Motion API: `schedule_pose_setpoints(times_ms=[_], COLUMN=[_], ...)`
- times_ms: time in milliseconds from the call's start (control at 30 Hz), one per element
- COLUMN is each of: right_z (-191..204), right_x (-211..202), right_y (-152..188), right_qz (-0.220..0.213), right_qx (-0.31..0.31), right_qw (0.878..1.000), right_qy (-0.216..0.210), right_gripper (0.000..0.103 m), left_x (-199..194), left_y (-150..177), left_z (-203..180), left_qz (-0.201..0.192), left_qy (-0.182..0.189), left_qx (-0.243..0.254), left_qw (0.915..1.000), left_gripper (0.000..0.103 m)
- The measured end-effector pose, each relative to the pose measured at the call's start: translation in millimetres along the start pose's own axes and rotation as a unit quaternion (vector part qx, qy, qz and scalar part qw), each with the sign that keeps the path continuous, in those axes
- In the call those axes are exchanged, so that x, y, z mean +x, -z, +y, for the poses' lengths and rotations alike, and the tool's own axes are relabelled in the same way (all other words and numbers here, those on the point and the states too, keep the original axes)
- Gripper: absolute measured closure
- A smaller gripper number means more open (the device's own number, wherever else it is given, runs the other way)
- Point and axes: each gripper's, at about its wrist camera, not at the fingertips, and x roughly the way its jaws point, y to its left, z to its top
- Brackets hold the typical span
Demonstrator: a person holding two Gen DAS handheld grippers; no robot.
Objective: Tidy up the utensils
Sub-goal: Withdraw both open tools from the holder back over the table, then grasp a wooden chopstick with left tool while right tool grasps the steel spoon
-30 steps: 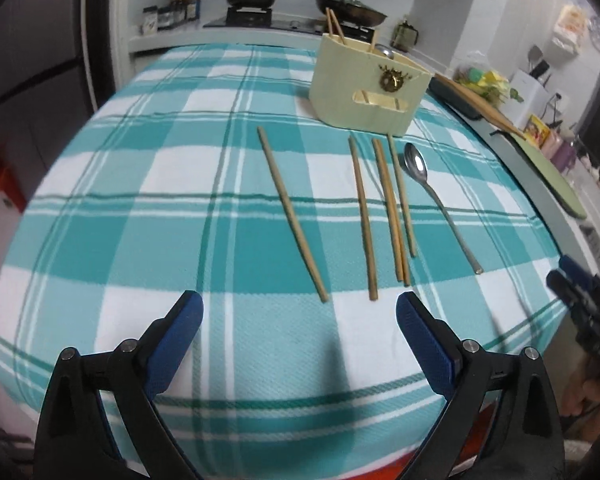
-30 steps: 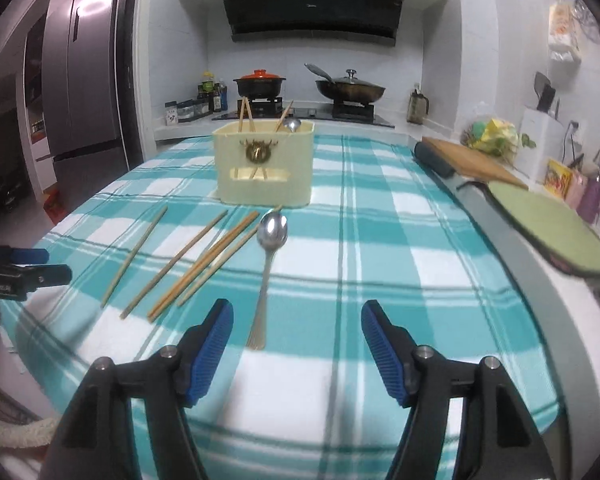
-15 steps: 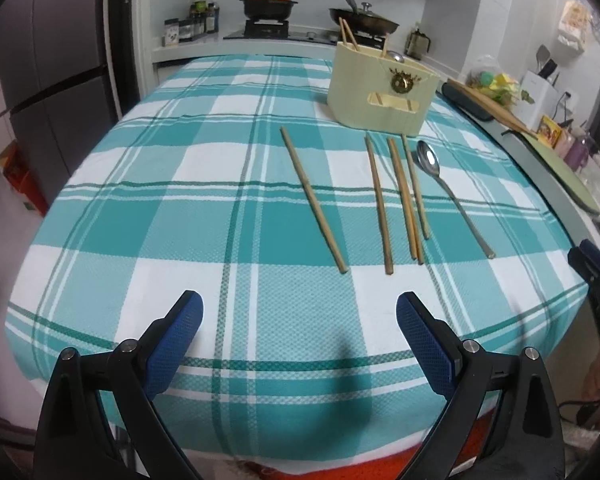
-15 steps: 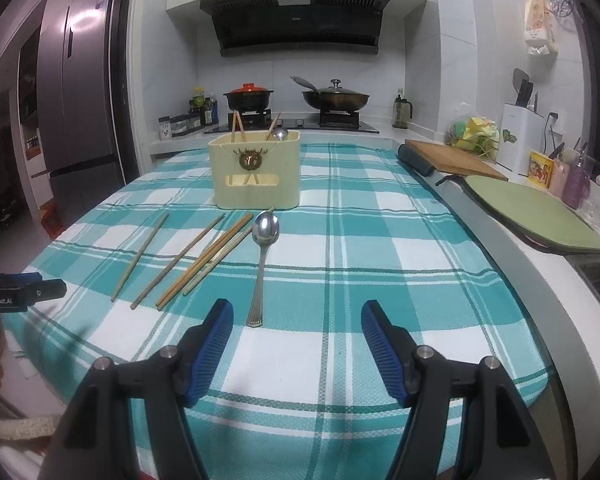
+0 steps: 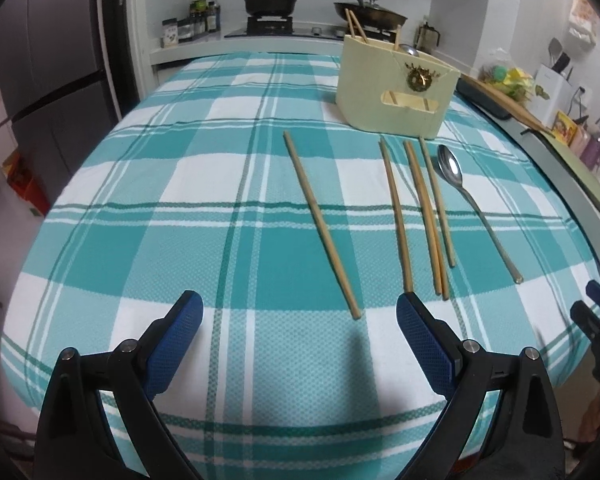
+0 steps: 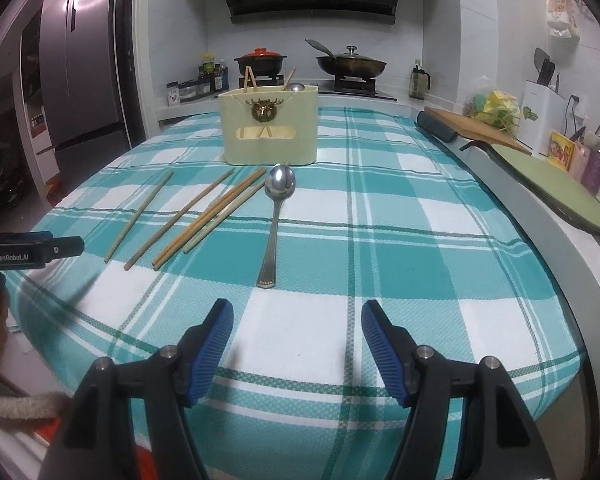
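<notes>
Several wooden chopsticks [image 5: 320, 220] lie side by side on the teal checked tablecloth [image 5: 140, 200], with a metal spoon [image 5: 476, 216] to their right. Behind them stands a cream utensil holder [image 5: 396, 88] with chopsticks and a spoon in it. My left gripper [image 5: 299, 312] hovers open over the cloth, just short of the chopsticks' near ends. In the right wrist view the spoon [image 6: 276, 224] lies straight ahead, the chopsticks [image 6: 180, 220] to its left and the holder [image 6: 268, 128] beyond. My right gripper [image 6: 297, 316] is open and empty, short of the spoon's handle.
The table's near edge drops off under both grippers. A grey counter rim [image 6: 540, 232] runs along the right, bearing a wooden cutting board [image 6: 472, 128] and a green mat [image 6: 560, 184]. A stove with pots [image 6: 260, 60] sits at the back, a fridge [image 6: 80, 80] on the left.
The left gripper drew back from the table, then came forward again to about where it was. The right gripper sank a little; the spoon now sits higher in its view. Both stayed open.
</notes>
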Motion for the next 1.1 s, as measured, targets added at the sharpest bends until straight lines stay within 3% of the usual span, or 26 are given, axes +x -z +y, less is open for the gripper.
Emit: schedule_pose_setpoints(times_ms=[267,633,867,1100], right_z=[11,14,6,-6], right_x=[4,10,19,54], right_y=[4,-1,-24,-61], right_qz=[0.009,0.014,0.026,0.081], right_qx=[-0.013,-0.015,-0.018,-0.027], right_qw=[1.0,1.0,0.999,0.996], right_qy=[-0.004,-0.015,-0.019,-0.04], right_gripper=[0.035,0.035,0.035,0.035], left_x=[7,-7,5,33], left_y=[12,17,-15,-60], left_z=[13,17,28,21], left_qz=[0.011,0.004,0.013,0.028], left_qy=[0.004,-0.005,0.006,0.006], left_qx=[-0.038,-0.029,-0.029,-0.01], left_qw=[0.9992,0.9996,0.9995,0.9995], left_gripper=[0.005,0.005,0.005,0.005])
